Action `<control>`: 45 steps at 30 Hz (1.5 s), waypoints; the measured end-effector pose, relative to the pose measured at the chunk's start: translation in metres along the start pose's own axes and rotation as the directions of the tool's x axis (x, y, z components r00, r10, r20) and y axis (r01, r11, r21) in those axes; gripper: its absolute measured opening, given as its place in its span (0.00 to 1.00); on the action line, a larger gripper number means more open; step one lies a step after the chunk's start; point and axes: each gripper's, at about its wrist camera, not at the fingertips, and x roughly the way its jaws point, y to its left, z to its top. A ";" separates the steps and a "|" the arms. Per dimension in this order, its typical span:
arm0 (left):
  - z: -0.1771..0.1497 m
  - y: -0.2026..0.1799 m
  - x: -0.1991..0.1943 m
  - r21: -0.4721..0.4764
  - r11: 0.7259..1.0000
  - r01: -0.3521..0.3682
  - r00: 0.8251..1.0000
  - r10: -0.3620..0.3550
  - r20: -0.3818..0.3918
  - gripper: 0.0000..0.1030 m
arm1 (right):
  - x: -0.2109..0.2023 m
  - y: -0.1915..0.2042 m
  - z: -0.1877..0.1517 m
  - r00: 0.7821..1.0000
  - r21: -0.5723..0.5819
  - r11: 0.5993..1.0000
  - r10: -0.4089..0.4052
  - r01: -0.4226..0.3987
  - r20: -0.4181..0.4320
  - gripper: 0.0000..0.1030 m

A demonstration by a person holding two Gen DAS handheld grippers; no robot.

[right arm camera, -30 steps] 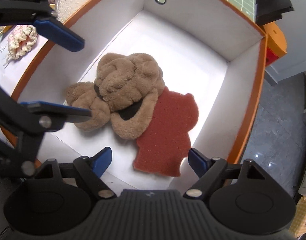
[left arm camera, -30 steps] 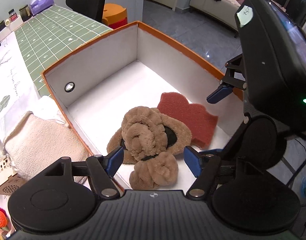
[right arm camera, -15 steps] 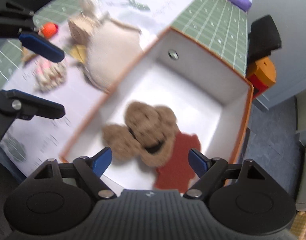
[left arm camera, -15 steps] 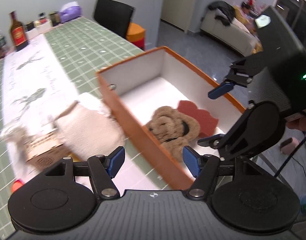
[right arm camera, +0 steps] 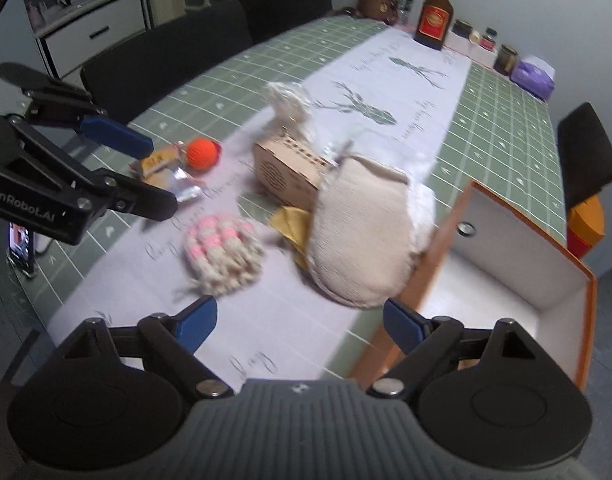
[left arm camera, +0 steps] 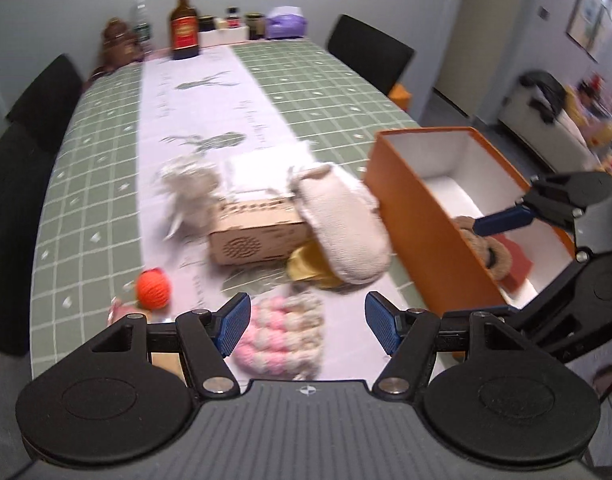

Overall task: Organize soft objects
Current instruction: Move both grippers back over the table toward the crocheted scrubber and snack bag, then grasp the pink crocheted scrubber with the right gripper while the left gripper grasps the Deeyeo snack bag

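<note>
An orange box (left arm camera: 420, 216) with white inside stands at the table's right edge; a brown plush (left arm camera: 488, 248) and a red sponge (left arm camera: 520, 262) lie in it. Left of it lie a cream mitt (left arm camera: 342, 228), a pink-and-white knitted piece (left arm camera: 281, 336), an orange yarn ball (left arm camera: 153, 288) and a white fluffy toy (left arm camera: 189, 188). My left gripper (left arm camera: 308, 324) hangs open and empty above the knitted piece. My right gripper (right arm camera: 299, 324) hovers over the table beside the box's near corner; its jaws are opening with nothing between them.
A wooden box (left arm camera: 253, 232) sits among the soft things, with a yellow wrapper (left arm camera: 306, 268) under the mitt. Snack packets (right arm camera: 161, 168) lie near the ball. Bottles and jars (left arm camera: 183, 24) line the far end. Black chairs (left arm camera: 29, 152) flank the table; a phone (right arm camera: 19, 244) stands at left.
Both grippers rose out of the orange box and swung left over the table. The plush and red sponge stayed in the box. The right jaws spread a little wider.
</note>
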 end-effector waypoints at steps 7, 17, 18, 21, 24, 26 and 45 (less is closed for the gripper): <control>-0.041 0.043 0.009 -0.129 0.982 -0.138 0.987 0.147 0.059 0.75 | 0.046 0.024 0.000 0.999 0.042 0.999 0.029 -0.031 0.033 0.86; -0.104 0.080 0.048 -0.419 0.891 -0.174 0.965 0.239 0.108 0.76 | 0.097 0.065 -0.012 0.987 0.132 0.990 -0.076 0.058 0.138 0.86; -0.106 0.081 0.050 -0.425 0.887 -0.184 0.961 0.252 0.110 0.75 | 0.102 0.067 -0.014 0.985 0.141 0.988 -0.084 0.063 0.148 0.86; -0.111 0.083 0.058 -0.434 0.881 -0.188 0.954 0.269 0.133 0.74 | 0.116 0.069 -0.017 0.981 0.172 0.984 -0.086 0.056 0.176 0.86; -0.116 0.085 0.066 -0.447 0.875 -0.187 0.953 0.271 0.132 0.65 | 0.128 0.070 -0.018 0.970 0.194 0.977 -0.125 0.084 0.208 0.86; -0.119 0.086 0.071 -0.449 0.873 -0.189 0.953 0.274 0.132 0.55 | 0.134 0.067 -0.019 0.968 0.218 0.972 -0.130 0.083 0.213 0.86; -0.145 0.036 0.057 -0.197 0.979 -0.059 0.983 0.091 0.159 0.10 | 0.110 0.073 -0.059 0.971 0.299 0.953 -0.122 0.056 0.207 0.29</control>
